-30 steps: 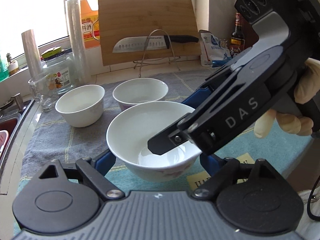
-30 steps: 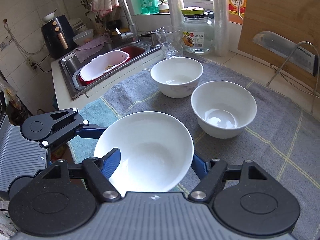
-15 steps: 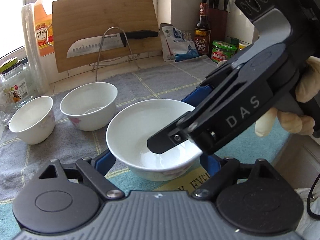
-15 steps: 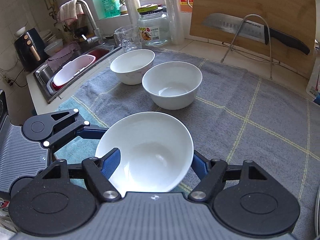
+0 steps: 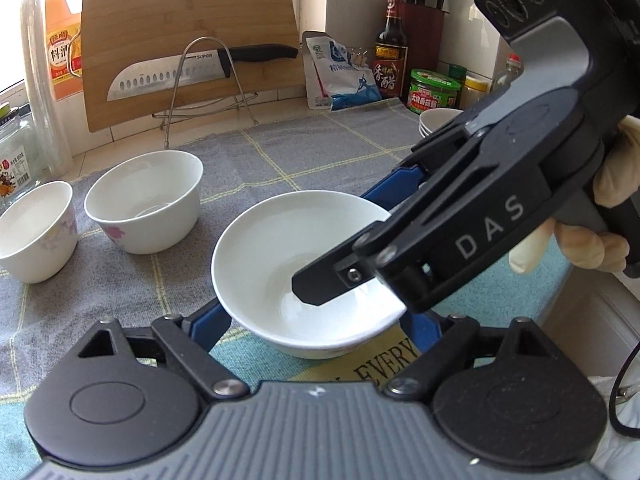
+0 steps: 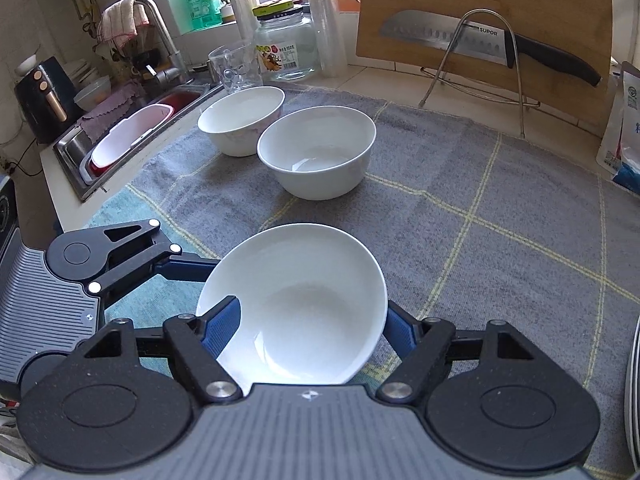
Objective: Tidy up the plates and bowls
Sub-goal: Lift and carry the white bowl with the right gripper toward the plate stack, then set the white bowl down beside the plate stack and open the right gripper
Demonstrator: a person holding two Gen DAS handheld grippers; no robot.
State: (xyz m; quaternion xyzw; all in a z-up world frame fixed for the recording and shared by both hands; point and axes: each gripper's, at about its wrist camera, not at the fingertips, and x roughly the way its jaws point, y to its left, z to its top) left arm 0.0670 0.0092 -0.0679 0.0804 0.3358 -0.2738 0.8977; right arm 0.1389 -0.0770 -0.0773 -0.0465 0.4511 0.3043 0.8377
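Note:
A shallow white bowl point(image 5: 276, 248) point(image 6: 304, 304) sits low over the teal mat's front edge; whether it touches the mat is unclear. My left gripper point(image 5: 316, 328) is shut on it, a blue finger on each outer side. My right gripper point(image 6: 310, 328) reaches in from the right with one finger inside the bowl and the other outside its far wall. Its jaws are opening, but both fingers still lie against the wall. Two deep white bowls point(image 5: 148, 200) point(image 6: 316, 152) stand side by side on the grey cloth to the left.
A small stack of white bowls point(image 5: 436, 120) stands at the back right near jars and bottles. A knife on a wire rack point(image 5: 200, 76) leans against a cutting board at the back. The sink point(image 6: 132, 136) lies left of the cloth. Plate rims point(image 6: 634, 400) show at the right edge.
Both grippers have carried the shallow bowl to the right along the counter. The two deep bowls have slid leftward in both views, and the bowl stack at the right has come into view.

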